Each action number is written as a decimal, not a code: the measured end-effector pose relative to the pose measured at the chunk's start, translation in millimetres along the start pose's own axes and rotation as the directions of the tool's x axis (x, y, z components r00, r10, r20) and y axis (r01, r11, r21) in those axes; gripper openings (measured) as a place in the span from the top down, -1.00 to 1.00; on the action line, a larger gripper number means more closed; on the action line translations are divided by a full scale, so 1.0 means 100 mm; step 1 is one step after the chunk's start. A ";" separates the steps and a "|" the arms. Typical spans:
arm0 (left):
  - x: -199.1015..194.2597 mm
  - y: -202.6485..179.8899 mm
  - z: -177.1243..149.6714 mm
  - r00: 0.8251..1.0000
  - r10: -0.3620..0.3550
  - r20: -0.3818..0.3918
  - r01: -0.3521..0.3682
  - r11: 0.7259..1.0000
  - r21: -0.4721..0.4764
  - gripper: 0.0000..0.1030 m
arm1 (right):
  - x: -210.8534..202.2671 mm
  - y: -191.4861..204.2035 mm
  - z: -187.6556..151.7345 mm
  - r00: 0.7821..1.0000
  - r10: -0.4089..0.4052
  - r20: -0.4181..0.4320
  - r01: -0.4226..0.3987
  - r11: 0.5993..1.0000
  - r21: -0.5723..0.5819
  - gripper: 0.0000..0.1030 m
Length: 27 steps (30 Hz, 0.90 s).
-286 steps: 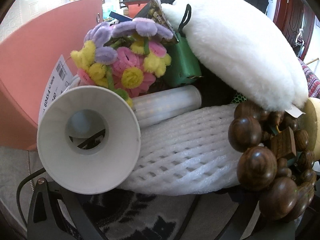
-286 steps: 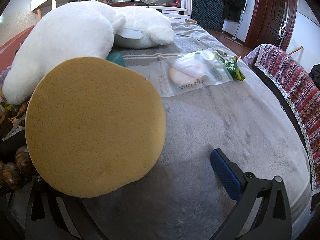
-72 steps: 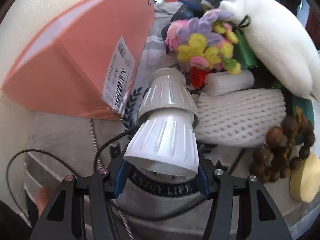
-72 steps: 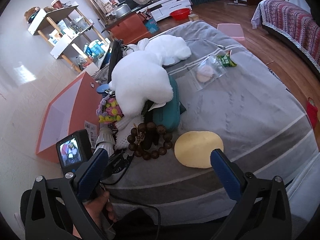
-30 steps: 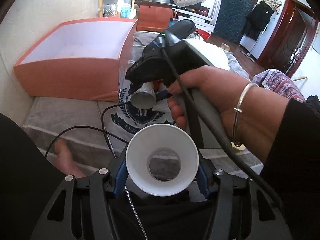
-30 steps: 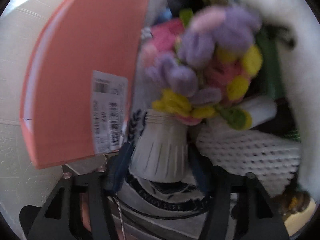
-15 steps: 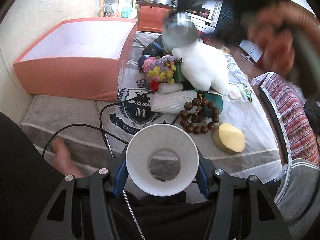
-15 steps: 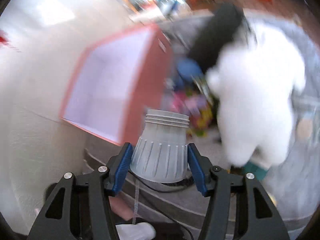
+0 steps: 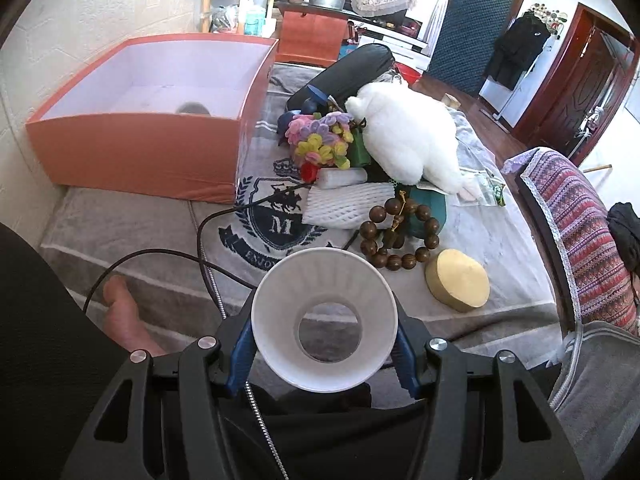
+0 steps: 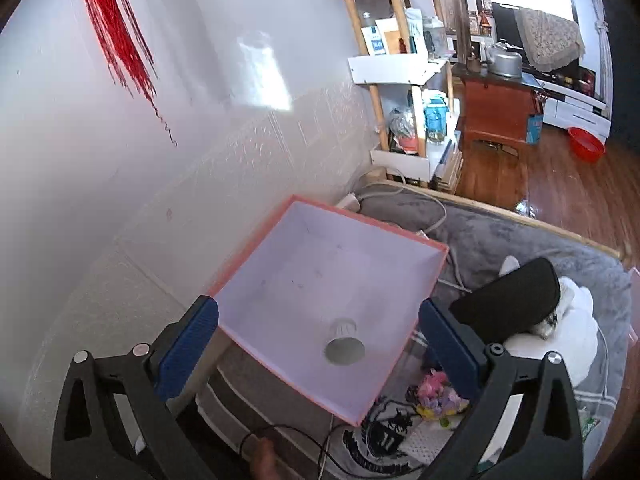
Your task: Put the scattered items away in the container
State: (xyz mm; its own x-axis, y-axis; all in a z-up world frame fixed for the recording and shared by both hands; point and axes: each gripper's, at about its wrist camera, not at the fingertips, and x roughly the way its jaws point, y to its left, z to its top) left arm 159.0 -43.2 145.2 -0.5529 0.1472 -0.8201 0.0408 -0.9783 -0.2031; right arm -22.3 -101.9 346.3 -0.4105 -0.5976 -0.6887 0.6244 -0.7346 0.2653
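My left gripper (image 9: 324, 346) is shut on a white ribbed cone cup (image 9: 325, 320), its wide mouth facing the camera, low over the bed's near edge. My right gripper (image 10: 318, 342) hangs high above the orange box (image 10: 372, 222); its jaws are opening, wide apart, with nothing between the pads. A second grey-white cone cup (image 10: 345, 342) lies far below them inside the box, and its top shows over the box wall (image 9: 194, 108). On the grey blanket lie pipe-cleaner flowers (image 9: 320, 140), a white plush (image 9: 408, 140), a foam net (image 9: 348, 204), a wooden bead bracelet (image 9: 400, 236) and a yellow sponge (image 9: 458, 286).
The box (image 9: 140, 156) stands against the white wall at the bed's left. A black bag (image 9: 348, 68) lies behind the pile and a black cable (image 9: 200, 224) runs across the blanket. A person's foot (image 9: 120, 312) rests near the front edge. A patterned throw (image 9: 580, 232) is at the right.
My right gripper lifted the ribbed cup off the pile, swung up over the box and opened; the cup now lies in the box. The left gripper kept still with its cup.
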 end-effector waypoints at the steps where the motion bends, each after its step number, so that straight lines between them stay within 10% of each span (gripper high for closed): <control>1: 0.00 0.00 0.00 1.000 0.000 0.000 0.000 1.000 0.000 -0.08 | -0.05 -0.04 -0.09 1.000 0.001 -0.005 -0.001 1.000 0.000 -0.96; 7: 0.00 -0.02 -0.01 1.000 0.009 0.000 -0.009 1.000 0.009 -0.08 | -0.64 -0.84 -1.01 1.000 -0.027 0.004 0.026 0.991 0.132 -0.96; 11: 0.02 -0.07 -0.03 1.000 0.022 -0.002 -0.022 0.999 0.026 -0.08 | -1.01 -1.57 -2.02 0.996 -0.020 0.085 -0.018 0.903 0.429 -0.96; 14: 0.03 -0.14 -0.05 0.999 0.042 0.003 -0.042 0.998 0.056 -0.08 | -1.06 -2.12 -2.91 0.992 -0.062 0.107 -0.027 0.736 0.677 -0.96; 17: -0.01 -0.25 -0.06 0.997 0.068 0.029 -0.070 0.993 0.096 -0.08 | -1.08 -2.58 -3.58 0.992 -0.085 0.093 -0.053 0.389 0.920 -0.95; 18: -0.04 -0.29 -0.05 0.997 0.071 0.039 -0.074 0.992 0.102 -0.08 | -1.14 -2.69 -3.62 0.981 -0.073 0.183 -0.148 0.335 0.930 -0.95; 20: -0.12 -0.32 0.00 0.996 0.072 0.060 -0.078 0.992 0.102 -0.08 | -1.22 -2.78 -3.56 0.961 -0.087 0.264 -0.218 0.352 0.910 -0.97; 27: -0.58 -0.41 0.44 0.991 0.015 0.135 -0.020 0.999 0.030 -0.08 | -1.00 -2.77 -3.37 0.986 -0.052 0.160 -0.121 0.446 0.887 -0.99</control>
State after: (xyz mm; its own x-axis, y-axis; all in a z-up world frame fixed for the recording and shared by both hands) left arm 152.6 -18.3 225.2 -0.6596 0.1111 -0.7434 0.0269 -0.9849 -0.1710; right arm 69.5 269.6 113.9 -0.5435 -0.6025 -0.5844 -0.2614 -0.5401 0.8000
